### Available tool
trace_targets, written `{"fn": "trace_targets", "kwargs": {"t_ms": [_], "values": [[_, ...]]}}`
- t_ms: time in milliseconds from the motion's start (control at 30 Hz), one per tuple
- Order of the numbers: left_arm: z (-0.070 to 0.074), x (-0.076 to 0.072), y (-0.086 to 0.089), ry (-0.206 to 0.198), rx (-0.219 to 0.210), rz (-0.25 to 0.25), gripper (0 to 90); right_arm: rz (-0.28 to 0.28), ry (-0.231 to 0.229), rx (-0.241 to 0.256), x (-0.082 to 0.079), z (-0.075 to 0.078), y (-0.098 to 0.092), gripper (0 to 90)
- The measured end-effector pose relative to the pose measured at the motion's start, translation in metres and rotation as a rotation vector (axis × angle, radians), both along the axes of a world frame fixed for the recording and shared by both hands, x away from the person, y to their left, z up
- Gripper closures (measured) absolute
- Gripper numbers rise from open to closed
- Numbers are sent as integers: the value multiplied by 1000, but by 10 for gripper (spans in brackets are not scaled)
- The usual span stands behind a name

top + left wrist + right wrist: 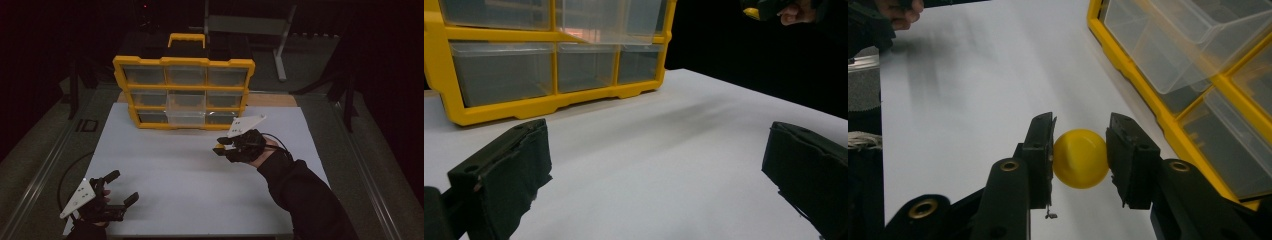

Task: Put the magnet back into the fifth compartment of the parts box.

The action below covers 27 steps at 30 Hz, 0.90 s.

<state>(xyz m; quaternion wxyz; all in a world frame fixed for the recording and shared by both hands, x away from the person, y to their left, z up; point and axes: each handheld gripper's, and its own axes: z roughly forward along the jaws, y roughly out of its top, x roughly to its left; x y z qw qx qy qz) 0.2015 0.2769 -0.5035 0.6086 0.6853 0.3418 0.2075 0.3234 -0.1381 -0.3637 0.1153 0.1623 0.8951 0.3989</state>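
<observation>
ball [1080, 158]: yellow | organizer [183, 92]: yellow frame, clear drawers | table [190, 195]: white | fingers [1042, 150]: black

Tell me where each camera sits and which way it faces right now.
High view: above the person's side, facing forward and down on the white table; shows forearms, left gripper, right gripper.
Left gripper view: rides the left gripper, facing the yellow drawer organizer; jaws wide apart.
Right gripper view: rides the right gripper, looking down on the table beside the organizer; jaws clamp a yellow ball.
Shared: all three show the organizer.
</observation>
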Motion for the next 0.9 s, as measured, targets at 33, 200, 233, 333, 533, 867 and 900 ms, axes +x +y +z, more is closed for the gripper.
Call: {"fn": "trace_targets", "kwargs": {"t_ms": [33, 200, 233, 333, 533, 867, 900], "values": [[0, 0, 0, 0, 0, 0, 0, -1, -2, 2, 1, 1, 0, 639], [0, 0, 0, 0, -4, -1, 0, 0, -1, 6, 4, 4, 1, 639], [0, 0, 0, -1, -4, -1, 0, -4, 4, 12, 7, 6, 2, 639], [0, 0, 0, 0, -4, -2, 0, -6, -2, 15, 10, 8, 3, 639], [0, 0, 0, 1, -6, -1, 0, -4, -17, 7, 15, 15, 8, 639], [0, 0, 0, 0, -11, -3, 0, -7, -16, 12, 28, 22, 15, 639], [0, 0, 0, 0, -10, -2, 0, -8, -13, 11, 29, 22, 16, 639]]}}
